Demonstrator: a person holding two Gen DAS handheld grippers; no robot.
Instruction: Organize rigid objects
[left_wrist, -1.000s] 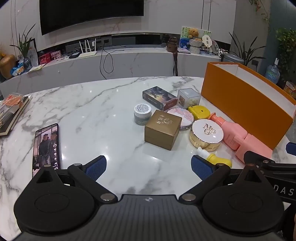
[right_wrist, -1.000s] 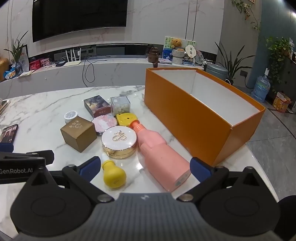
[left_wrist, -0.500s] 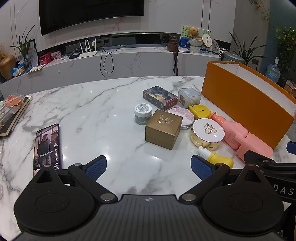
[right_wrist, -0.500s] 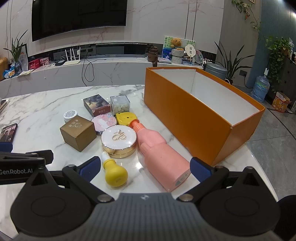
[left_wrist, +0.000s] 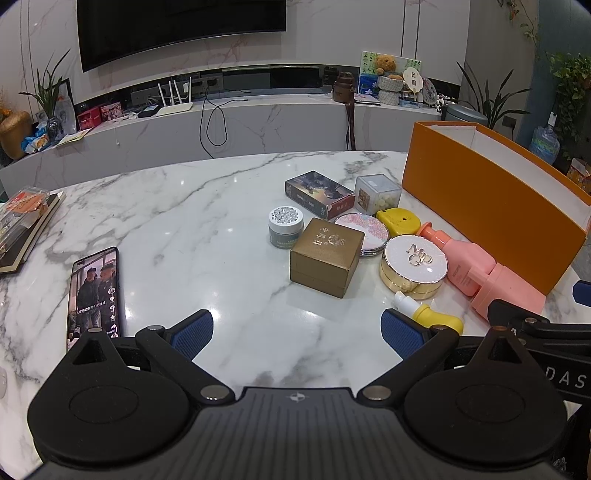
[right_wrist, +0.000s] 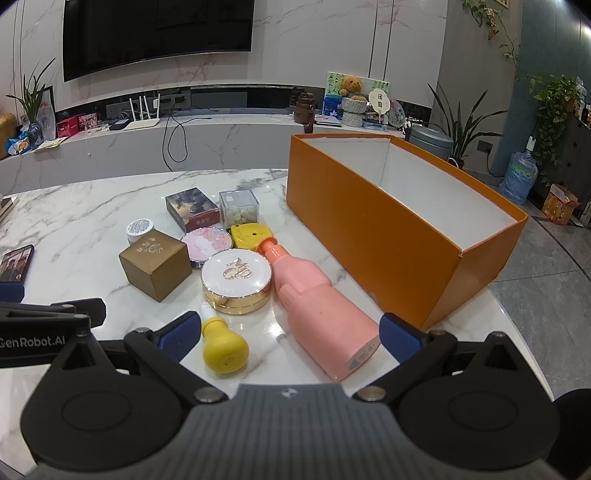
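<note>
Rigid objects, clustered on marble table (left_wrist: 192, 206). My left gripper (left_wrist: 297, 330) and right gripper (right_wrist: 288, 328): both spread wide, holding nothing. Nearest my right: yellow bulb bottle (right_wrist: 221, 347) and pink bottle (right_wrist: 325, 317), both lying flat. Beyond: gold compact (right_wrist: 236, 282), brown box (left_wrist: 327, 256), small jar (left_wrist: 286, 227). Orange box (right_wrist: 406, 229) open, right of the cluster.
</note>
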